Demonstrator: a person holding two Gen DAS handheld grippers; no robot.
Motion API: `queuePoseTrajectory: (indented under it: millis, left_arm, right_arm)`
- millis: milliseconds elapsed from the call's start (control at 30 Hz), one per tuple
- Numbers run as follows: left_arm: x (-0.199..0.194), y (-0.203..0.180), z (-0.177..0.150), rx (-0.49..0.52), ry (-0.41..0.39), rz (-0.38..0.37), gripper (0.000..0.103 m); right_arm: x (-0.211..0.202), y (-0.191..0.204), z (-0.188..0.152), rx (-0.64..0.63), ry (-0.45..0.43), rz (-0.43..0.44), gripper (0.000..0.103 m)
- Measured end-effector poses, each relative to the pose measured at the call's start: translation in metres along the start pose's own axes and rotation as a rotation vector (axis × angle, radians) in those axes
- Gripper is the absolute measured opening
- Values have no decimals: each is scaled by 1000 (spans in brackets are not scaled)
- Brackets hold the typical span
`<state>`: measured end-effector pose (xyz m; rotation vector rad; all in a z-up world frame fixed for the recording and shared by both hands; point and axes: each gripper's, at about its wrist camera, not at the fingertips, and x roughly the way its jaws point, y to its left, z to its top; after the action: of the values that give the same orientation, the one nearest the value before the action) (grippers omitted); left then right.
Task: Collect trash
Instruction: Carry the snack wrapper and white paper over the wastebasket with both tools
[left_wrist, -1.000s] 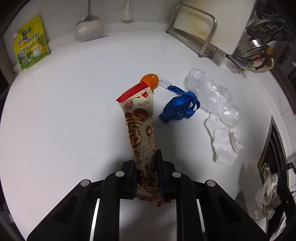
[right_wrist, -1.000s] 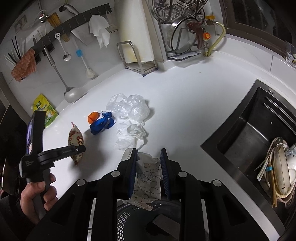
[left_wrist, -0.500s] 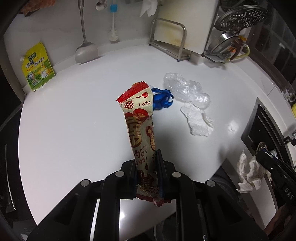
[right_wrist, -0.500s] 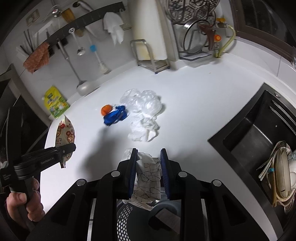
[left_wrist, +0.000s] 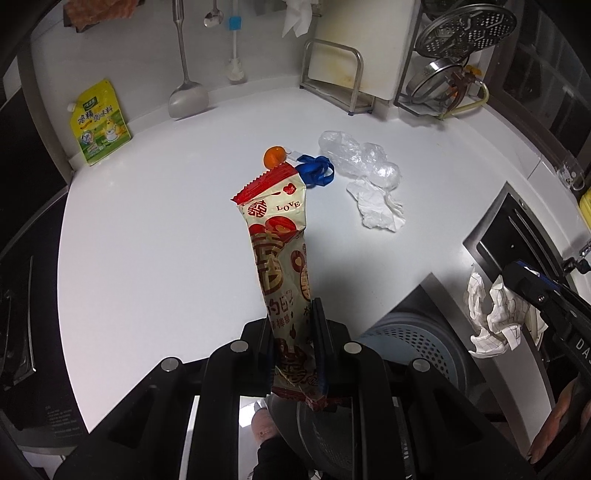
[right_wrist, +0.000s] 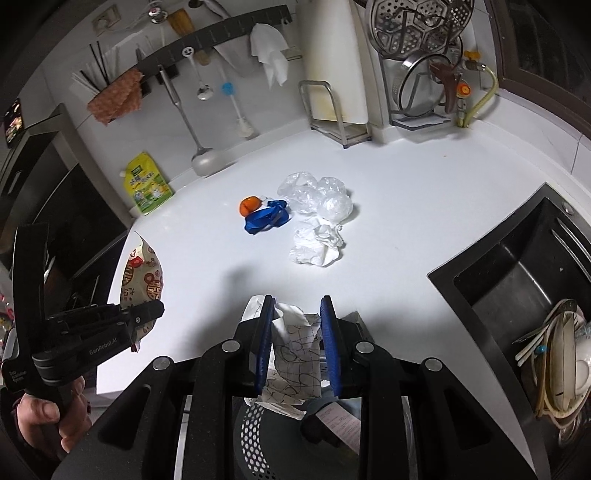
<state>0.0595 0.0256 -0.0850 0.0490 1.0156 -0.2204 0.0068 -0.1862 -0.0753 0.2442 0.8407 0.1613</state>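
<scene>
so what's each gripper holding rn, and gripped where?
Left gripper: snack wrapper, pinched near its bottom end. Right gripper: crumpled patterned paper, clamped across its middle between the jaws.

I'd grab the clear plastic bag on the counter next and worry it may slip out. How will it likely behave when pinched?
The clear plastic bag looks crumpled and thin, so it is probably floppy and very light. Its glossy film may be slippery, so pinch a bunched fold. It lies against the white tissue, which might drag along.
</scene>
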Motion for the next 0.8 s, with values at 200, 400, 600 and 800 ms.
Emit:
queuePoseTrajectory:
  millis: [200, 400, 600, 800]
  left_arm:
    - [-17, -13, -14, 2, -10, 7, 17]
    - [-23, -29, -28, -4, -9, 7, 17]
    - [-27, -46, -42, -11, -6, 3, 17]
    - [-31, -62, -56, -19, -12, 6, 17]
  right_arm:
    - [-16, -6, -8, -20, 1, 17, 24]
    - [-27, -17, -19, -24, 7, 24, 24]
    - [-37, -29, -31, -35, 23, 31, 24]
    - [-44, -39, -40, -50, 41, 41, 24]
